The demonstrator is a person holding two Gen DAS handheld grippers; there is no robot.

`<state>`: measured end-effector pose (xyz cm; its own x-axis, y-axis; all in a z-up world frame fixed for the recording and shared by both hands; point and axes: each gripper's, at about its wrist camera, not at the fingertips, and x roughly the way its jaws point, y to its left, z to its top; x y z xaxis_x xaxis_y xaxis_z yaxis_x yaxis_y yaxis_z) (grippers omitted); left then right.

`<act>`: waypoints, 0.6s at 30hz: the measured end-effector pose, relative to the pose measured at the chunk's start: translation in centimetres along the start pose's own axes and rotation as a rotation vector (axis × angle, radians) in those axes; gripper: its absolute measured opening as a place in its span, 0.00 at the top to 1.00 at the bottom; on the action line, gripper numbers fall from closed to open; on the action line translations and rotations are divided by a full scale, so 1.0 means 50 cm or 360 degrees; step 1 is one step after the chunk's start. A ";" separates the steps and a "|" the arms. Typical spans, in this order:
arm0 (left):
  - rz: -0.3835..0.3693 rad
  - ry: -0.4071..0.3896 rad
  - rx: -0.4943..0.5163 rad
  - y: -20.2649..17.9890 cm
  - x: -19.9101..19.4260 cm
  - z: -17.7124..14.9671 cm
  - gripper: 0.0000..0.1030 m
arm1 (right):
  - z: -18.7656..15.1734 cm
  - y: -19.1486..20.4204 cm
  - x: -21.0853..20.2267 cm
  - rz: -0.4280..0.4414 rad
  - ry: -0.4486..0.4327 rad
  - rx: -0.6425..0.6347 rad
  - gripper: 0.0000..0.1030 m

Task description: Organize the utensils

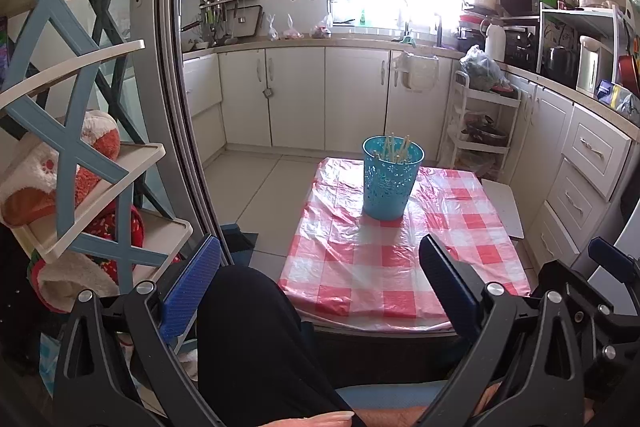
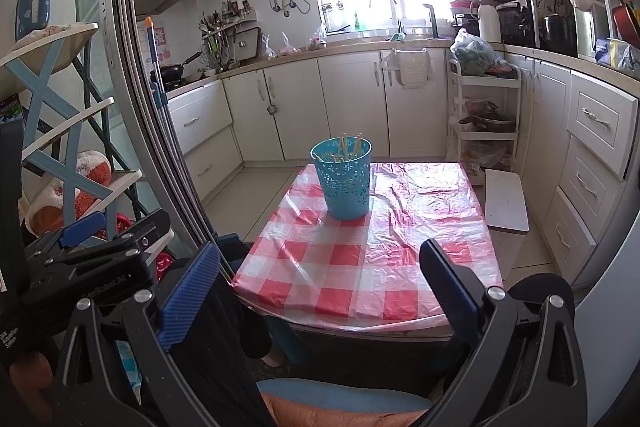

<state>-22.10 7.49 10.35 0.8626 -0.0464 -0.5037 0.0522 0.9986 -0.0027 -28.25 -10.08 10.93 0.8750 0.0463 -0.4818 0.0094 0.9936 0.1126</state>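
Note:
A blue perforated holder (image 1: 390,179) stands upright at the far end of a small table with a red-and-white checked cover (image 1: 404,267). Several pale wooden chopsticks (image 1: 396,147) stand inside it. It also shows in the right wrist view (image 2: 344,179), with the chopsticks (image 2: 348,147) and table cover (image 2: 372,263). My left gripper (image 1: 320,255) is open and empty, held back from the table's near edge. My right gripper (image 2: 320,259) is open and empty too, also short of the near edge. The left gripper's body (image 2: 92,255) shows at the left of the right wrist view.
A blue-and-cream shelf rack (image 1: 72,131) with plush items stands left, beside a sliding door frame (image 1: 188,107). White kitchen cabinets (image 1: 320,99) line the back and right. A white trolley (image 1: 484,123) and a white board (image 2: 506,201) sit right of the table. My dark-clothed knee (image 1: 256,339) is below.

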 end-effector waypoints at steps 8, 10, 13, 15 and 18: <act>0.0005 -0.0005 0.0002 0.004 -0.005 0.003 0.07 | -0.001 0.003 -0.001 -0.0009 0.0009 -0.0015 0.07; 0.0008 -0.0006 0.0002 0.002 -0.005 0.002 0.07 | -0.001 0.005 0.001 -0.0016 0.0017 -0.0026 0.07; 0.0007 -0.0005 0.0003 0.003 -0.006 0.002 0.07 | 0.000 0.009 0.002 -0.0018 0.0019 -0.0030 0.07; 0.0007 -0.0007 0.0004 0.003 -0.005 0.002 0.07 | 0.000 0.009 0.003 -0.0018 0.0018 -0.0029 0.07; 0.0006 -0.0005 0.0006 0.003 -0.005 0.002 0.07 | -0.001 0.010 0.002 -0.0018 0.0019 -0.0031 0.07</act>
<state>-22.28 7.67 10.57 0.8644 -0.0425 -0.5010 0.0505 0.9987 0.0024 -28.15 -9.60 10.90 0.8690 0.0361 -0.4936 0.0098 0.9959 0.0900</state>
